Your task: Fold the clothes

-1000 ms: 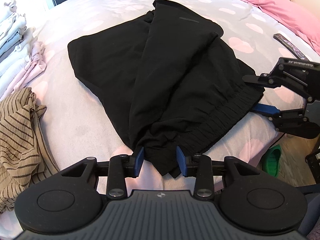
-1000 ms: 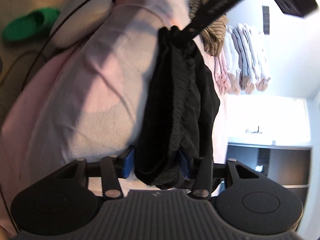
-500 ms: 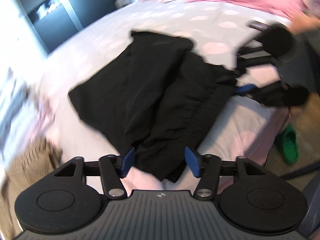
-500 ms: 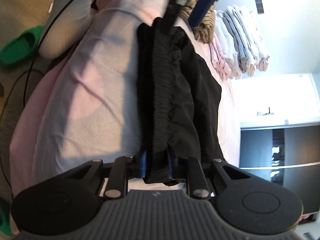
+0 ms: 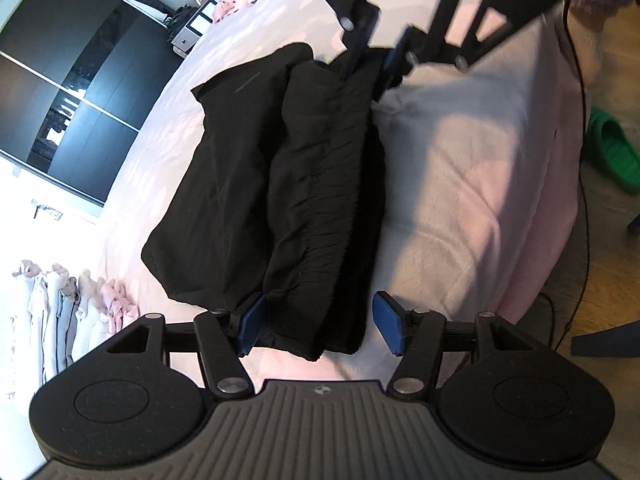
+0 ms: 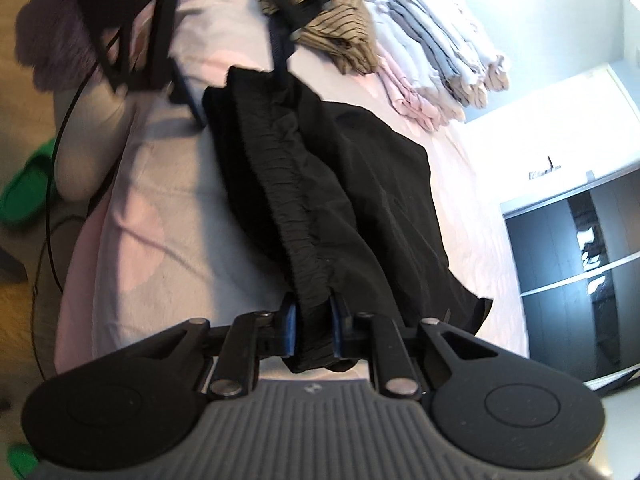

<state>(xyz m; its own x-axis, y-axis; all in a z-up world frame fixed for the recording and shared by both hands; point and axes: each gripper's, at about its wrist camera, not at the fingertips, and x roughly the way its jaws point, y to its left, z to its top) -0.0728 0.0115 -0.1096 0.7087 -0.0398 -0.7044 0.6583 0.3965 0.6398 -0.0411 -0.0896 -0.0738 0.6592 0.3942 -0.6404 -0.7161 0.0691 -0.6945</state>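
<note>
Black shorts (image 5: 288,168) with a gathered elastic waistband lie on the pale pink spotted bedcover (image 5: 460,184), near the bed's edge. My left gripper (image 5: 320,326) is open, its blue pads either side of one end of the waistband without pinching it. My right gripper (image 6: 311,330) is shut on the other end of the waistband (image 6: 296,216). The right gripper also shows at the top of the left wrist view (image 5: 372,52), and the left gripper at the top of the right wrist view (image 6: 236,76). The waistband runs stretched between the two.
A tan striped garment (image 6: 340,36) and a row of folded white, grey and pink clothes (image 6: 444,68) lie beyond the shorts. A green slipper (image 5: 612,152) and a cable lie on the floor by the bed. A dark wardrobe (image 5: 68,92) stands past the bed.
My left gripper has swung round to the waistband's end and opened wider. My right gripper has closed on the other end of the waistband and stays shut on it.
</note>
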